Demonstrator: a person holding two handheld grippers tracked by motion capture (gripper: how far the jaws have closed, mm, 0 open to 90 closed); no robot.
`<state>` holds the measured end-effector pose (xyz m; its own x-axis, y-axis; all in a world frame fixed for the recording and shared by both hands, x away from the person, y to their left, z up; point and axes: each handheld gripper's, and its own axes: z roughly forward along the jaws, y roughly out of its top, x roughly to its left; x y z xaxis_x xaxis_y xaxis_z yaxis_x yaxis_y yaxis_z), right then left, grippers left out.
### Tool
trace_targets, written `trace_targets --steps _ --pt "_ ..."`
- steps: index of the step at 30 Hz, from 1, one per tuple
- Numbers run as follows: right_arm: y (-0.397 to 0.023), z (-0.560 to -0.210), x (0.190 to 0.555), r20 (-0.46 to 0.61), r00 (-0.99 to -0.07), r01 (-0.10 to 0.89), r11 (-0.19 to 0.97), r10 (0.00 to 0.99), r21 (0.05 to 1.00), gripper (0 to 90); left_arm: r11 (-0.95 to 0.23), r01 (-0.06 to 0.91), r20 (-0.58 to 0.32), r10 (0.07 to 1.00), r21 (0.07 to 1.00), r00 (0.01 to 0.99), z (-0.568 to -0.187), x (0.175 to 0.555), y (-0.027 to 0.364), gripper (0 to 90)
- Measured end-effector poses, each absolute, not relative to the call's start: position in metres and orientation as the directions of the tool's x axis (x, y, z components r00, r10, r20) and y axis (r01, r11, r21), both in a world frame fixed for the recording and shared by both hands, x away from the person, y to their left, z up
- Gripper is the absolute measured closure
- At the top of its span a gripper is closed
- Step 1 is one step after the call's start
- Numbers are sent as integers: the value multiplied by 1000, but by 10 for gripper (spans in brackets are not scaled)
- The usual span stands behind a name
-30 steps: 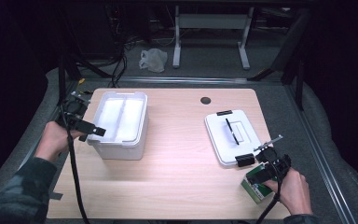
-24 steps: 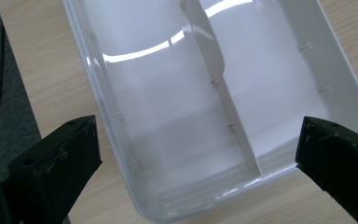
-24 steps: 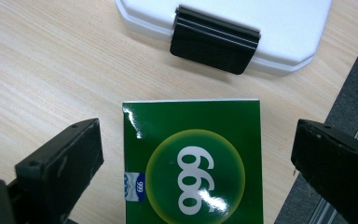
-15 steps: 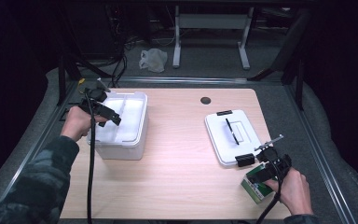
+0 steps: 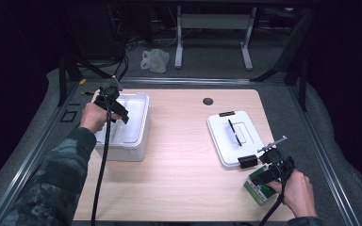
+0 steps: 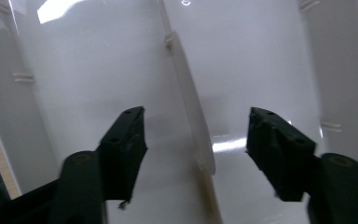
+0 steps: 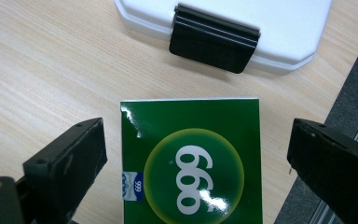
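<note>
A white open bin (image 5: 131, 141) stands at the table's left. My left gripper (image 5: 118, 112) hangs open over it; the left gripper view looks down into the bin (image 6: 242, 60), with a white divider (image 6: 193, 121) running between the spread jaws. The bin's white lid (image 5: 235, 134) with black clips lies flat at the right. A green box (image 5: 260, 187) marked 999 sits near the front right corner. My right gripper (image 5: 269, 170) is open above it, and the green box (image 7: 196, 163) lies between the wide jaws, below the lid's black clip (image 7: 214, 39).
A small dark hole (image 5: 208, 101) sits in the tabletop near the back edge. The table's right edge and a metal rail (image 7: 349, 135) lie close to the right gripper. Cables trail from both grippers toward the front.
My left gripper has moved from the bin's left outer side up and over its rim, and now hangs above the bin's inside. The right gripper has stayed over the green box.
</note>
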<state>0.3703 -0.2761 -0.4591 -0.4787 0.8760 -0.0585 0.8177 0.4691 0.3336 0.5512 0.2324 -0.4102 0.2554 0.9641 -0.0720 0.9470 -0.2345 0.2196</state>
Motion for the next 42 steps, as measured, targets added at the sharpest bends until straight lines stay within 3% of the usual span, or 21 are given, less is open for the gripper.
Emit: trace_targets --steps 3,10,18,22,31,42 --pt "-277 -460 371 -59 -476 818 467 877 336 48 -235 948 -51 967 215 251 -409 552 230 528" --pt "-276 -459 371 -59 -477 819 467 877 334 50 -229 954 -37 970 194 241 -411 549 229 622" --pt "-276 -460 371 -60 -476 819 468 877 333 56 -233 955 -21 970 184 241 -419 544 223 809" --pt "-276 -459 371 -60 -478 818 469 876 334 58 -252 948 37 968 192 250 -419 543 216 833" --pt "-278 -459 371 -63 -471 820 463 880 336 58 -282 940 32 959 194 281 -419 538 214 865" --pt "-278 -458 371 -67 -468 820 461 881 338 58 -436 877 55 899 203 434 -419 527 208 893"
